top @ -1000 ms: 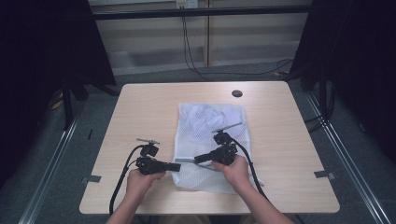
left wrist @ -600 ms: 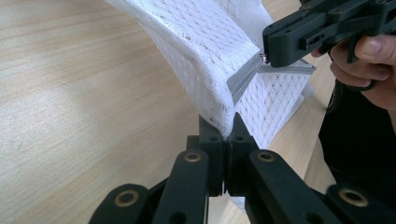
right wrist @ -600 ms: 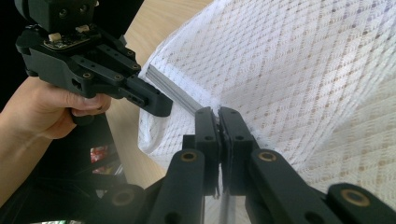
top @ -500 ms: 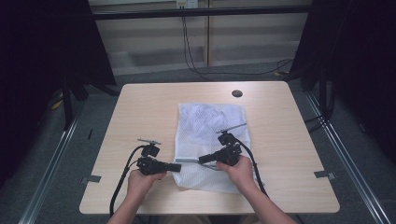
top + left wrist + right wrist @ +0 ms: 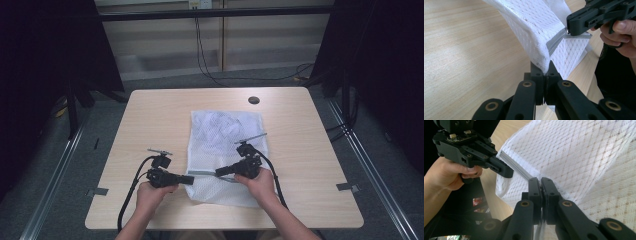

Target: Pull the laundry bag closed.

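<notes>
A white mesh bag (image 5: 225, 135) lies flat on the wooden table (image 5: 160, 120), with a grey zipper (image 5: 204, 173) along its near left part. My left gripper (image 5: 191, 179) is shut on the bag's left edge at the zipper's end. In the left gripper view the mesh (image 5: 534, 22) rises out of its closed jaws (image 5: 545, 68), and the zipper (image 5: 555, 42) runs up to the right gripper (image 5: 571, 26). My right gripper (image 5: 218, 172) is shut on the zipper. In the right gripper view the closed jaws (image 5: 539, 180) pinch the zipper (image 5: 515, 167) close to the left gripper (image 5: 507, 172).
A small dark round grommet (image 5: 254, 100) sits in the table near its far edge. Black cables (image 5: 131, 192) trail from both grippers toward the near edge. Metal rails (image 5: 370, 165) and dark curtains flank the table.
My right gripper has slid a little to the right along the zipper, so the gap between the grippers has widened. The left gripper has stayed in place.
</notes>
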Tool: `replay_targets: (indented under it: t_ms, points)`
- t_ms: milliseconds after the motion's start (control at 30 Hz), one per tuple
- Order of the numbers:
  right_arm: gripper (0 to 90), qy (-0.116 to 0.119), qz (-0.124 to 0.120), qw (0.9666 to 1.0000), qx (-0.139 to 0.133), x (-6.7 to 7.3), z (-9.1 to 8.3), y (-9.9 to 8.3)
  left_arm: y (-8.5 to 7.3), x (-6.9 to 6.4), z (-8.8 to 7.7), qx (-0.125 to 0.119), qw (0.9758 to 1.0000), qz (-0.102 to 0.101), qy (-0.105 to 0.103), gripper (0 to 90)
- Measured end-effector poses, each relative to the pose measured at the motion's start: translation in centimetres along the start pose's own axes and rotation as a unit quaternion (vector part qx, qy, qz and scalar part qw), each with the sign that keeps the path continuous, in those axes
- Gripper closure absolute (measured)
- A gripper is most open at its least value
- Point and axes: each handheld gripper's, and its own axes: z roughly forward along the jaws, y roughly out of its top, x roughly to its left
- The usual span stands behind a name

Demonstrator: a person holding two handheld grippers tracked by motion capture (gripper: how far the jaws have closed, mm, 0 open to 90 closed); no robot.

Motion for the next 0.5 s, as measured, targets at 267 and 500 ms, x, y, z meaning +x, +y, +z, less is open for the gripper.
replay_targets:
  t_ms: [267, 500]
  points:
    - [86.9, 0.0, -0.003, 1.0, 0.001, -0.35, -0.51, -0.27, -0.03, 0.0, 0.02, 0.001, 1.0, 0.0, 0.0, 89.0]
    - [86.8, 0.003, 0.003, 1.0, -0.002, -0.74, -0.77, -0.4, -0.02, -0.02, 0.06, 0.001, 1.0, -0.002, -0.003, 89.0]
